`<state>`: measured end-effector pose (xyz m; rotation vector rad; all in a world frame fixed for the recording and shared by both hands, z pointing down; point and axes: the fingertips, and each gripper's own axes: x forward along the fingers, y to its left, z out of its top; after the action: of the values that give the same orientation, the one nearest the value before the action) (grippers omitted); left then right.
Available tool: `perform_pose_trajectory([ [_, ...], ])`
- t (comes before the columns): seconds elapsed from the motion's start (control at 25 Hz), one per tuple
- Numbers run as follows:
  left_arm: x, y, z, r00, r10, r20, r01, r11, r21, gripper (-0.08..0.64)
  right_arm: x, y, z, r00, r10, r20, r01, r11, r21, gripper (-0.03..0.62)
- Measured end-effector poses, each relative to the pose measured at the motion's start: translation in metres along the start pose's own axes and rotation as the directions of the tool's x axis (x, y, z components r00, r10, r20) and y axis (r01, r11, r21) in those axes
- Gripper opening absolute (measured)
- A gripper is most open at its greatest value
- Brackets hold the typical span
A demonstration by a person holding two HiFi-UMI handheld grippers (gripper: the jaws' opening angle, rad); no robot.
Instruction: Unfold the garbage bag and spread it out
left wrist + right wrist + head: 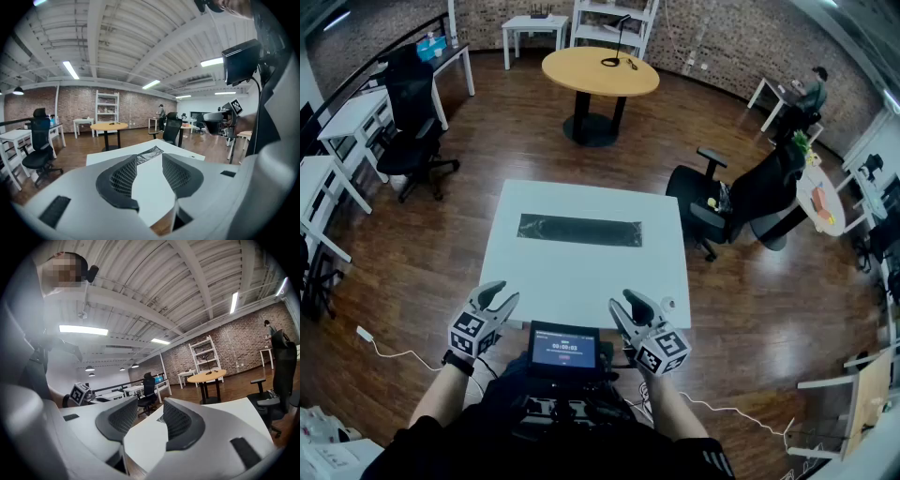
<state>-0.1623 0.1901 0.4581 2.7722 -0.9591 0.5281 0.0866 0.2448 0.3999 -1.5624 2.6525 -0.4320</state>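
Note:
A folded black garbage bag [579, 230] lies as a long flat strip across the middle of the white table [525, 281]. In the left gripper view the bag [151, 153] shows far off between the jaws. My left gripper [496, 300] hovers at the table's near left edge, open and empty. My right gripper [628, 305] hovers at the near right edge, also open with nothing between its jaws. Both are well short of the bag. In the right gripper view only the table top [145, 437] and a dark sliver of the bag show past the jaws.
A small screen [563, 348] hangs at the person's chest below the table's near edge. A black office chair [750, 199] stands right of the table, a round wooden table [600, 71] behind it. More desks and a chair [408, 112] fill the left.

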Motion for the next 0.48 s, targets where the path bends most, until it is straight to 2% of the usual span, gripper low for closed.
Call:
perform_pose_trajectory([
  [0.24,0.028,0.035,0.005,1.000,0.024,-0.016,-0.023,0.999,0.049,0.175,0.028,-0.016,0.006,1.000,0.021,-0.020,-0.021,1.000,-0.005,0.186],
  [0.48,0.061,0.090,0.019,0.999,0.029,-0.023,-0.027,0.996,0.079,0.175,0.074,-0.047,0.022,0.999,-0.017,-0.028,0.016,0.999,-0.043,0.185],
])
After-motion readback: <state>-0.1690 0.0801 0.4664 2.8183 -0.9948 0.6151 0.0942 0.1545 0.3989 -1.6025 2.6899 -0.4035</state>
